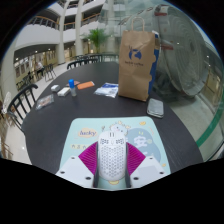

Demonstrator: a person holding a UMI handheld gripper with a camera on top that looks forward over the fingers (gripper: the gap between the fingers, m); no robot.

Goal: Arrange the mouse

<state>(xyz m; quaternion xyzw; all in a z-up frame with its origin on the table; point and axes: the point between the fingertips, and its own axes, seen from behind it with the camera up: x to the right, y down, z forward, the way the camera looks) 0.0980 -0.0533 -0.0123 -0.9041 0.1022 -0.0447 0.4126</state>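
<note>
Round dark table [60,115], white perforated mouse [112,158] gripped by tool [112,165]

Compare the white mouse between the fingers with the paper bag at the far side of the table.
The white mouse is low, rounded and perforated; the paper bag is tall, boxy and stands upright. The mouse is white, the bag brown with blue print. The mouse sits between the pink pads of the hand-held gripper, on a pale mouse mat; the bag stands well beyond the fingers, on the bare dark table. Both are on the same round table.
</note>
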